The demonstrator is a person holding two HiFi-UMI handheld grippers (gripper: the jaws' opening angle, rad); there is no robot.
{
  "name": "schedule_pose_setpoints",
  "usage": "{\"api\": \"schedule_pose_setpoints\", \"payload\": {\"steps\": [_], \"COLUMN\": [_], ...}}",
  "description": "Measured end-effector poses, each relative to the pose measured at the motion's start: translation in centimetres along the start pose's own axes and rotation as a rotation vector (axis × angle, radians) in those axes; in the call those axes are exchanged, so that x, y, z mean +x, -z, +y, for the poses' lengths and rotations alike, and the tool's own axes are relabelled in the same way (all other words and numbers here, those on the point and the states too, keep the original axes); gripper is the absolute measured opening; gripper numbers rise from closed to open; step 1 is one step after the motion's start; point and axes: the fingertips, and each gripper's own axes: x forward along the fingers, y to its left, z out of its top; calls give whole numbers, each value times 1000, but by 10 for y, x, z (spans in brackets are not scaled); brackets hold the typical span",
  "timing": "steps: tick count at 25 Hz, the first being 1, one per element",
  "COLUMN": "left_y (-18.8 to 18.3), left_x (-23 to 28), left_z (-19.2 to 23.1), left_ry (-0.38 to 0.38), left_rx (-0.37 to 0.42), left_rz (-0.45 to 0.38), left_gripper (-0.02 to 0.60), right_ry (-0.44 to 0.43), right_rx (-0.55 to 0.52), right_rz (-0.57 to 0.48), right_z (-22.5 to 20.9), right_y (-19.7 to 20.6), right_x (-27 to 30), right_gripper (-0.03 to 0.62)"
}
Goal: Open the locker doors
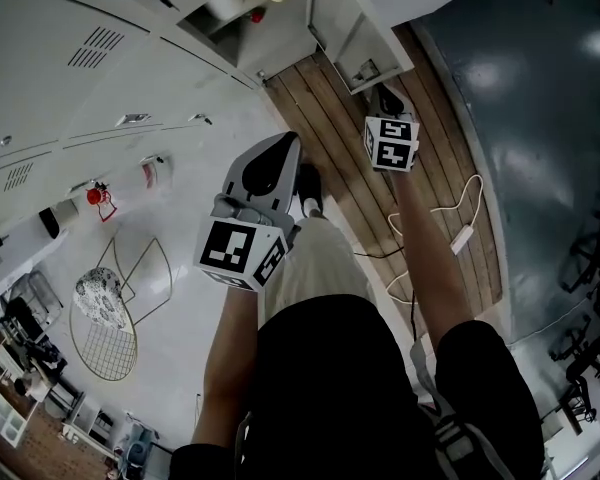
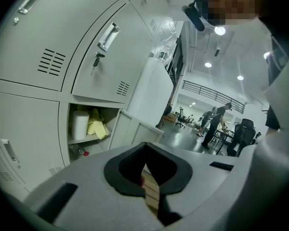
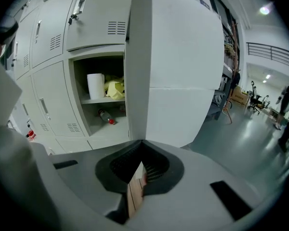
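**Both grippers free, between doors.** The left gripper [image 2: 145,150] is showing its jaws pressed together with nothing between them, only wooden floor [image 1: 335,133] showing past their tips; the right gripper [image 3: 142,149] is likewise holding its jaws closed and empty. Just beyond the right gripper, an open door [image 3: 183,114] is standing swung out, its edge turned toward the camera. Beside it, the open compartment [image 3: 98,100] is exposing a white paper roll [image 3: 95,85], a yellow cloth [image 3: 114,88] on the shelf and a small bottle [image 3: 106,116] below. Farther up the bank, a closed door [image 2: 111,66] is facing the left gripper, carrying a pull handle [image 2: 108,36] and a key [image 2: 97,59] hanging in its lock; further closed doors are flanking it. In the far background, people are standing in a bright hall. By this reading, one locker is finished and the step in hand is the passage to the next closed door. The next move is likely calling for one gripper to spread its jaws, close on the handle or key, and draw the door outward along its hinge arc.
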Motion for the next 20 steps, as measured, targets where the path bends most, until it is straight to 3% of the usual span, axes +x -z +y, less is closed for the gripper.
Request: {"api": "schedule_pose_setpoints", "payload": {"steps": [20], "left_y": [10], "left_x": [6], "left_z": [-11], "left_ry": [17], "left_rx": [6], "left_rz": [25], "left_gripper": [18], "right_ry": [80], "right_rx": [11], "right_rz": [-10], "right_z": [-45], "right_y": [-7], "right_x": [13], "right_gripper": [5]}}
